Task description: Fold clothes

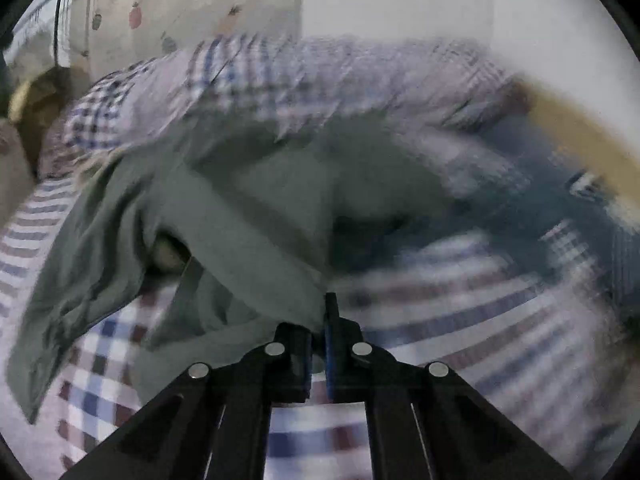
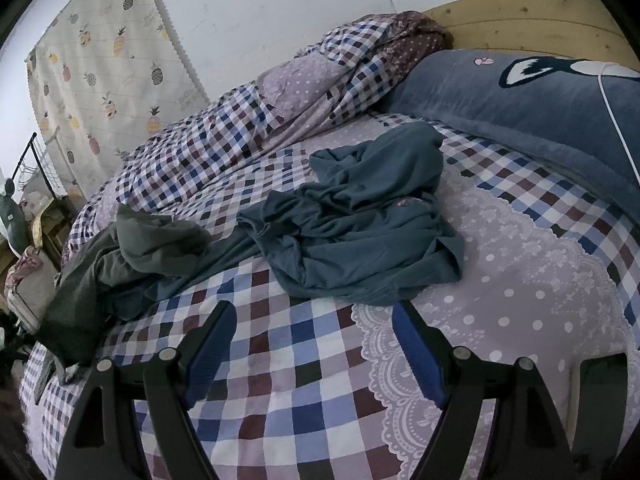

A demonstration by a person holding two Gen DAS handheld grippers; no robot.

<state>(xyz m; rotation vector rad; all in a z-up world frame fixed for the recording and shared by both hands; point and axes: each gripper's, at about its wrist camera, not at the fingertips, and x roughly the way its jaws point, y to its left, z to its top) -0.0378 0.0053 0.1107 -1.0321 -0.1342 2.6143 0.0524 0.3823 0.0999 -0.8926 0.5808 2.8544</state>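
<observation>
Left gripper (image 1: 319, 320) squeezed tight on an edge of the grey-green soft cloth garment (image 1: 224, 208), jaws pinched together with the cloth between the blue pads. Garment lifted at the pinched edge, hanging and spreading away to the left over the checked bed cover in blue, dark red and white (image 1: 96, 360). Left wrist view very blurry, mostly on the right side.

Right gripper (image 2: 316, 320) wide apart, nothing between its blue pads (image 2: 416, 352), hovering over the checked cover near the front of the bed. Just past it, a crumpled dark teal cloth garment (image 2: 360, 216) lying in a heap in the middle of the bed. Same grey-green garment (image 2: 152, 240) bunched at the left side of the bed, touching the teal one's trailing edge. Rumpled checked quilt (image 2: 224, 136) piled along the back. Big blue-grey plush pillow (image 2: 500, 100) at the head, against a pale wooden headboard (image 2: 532, 16). Cream curtain with pineapple prints (image 2: 108, 64) on the wall behind.
</observation>
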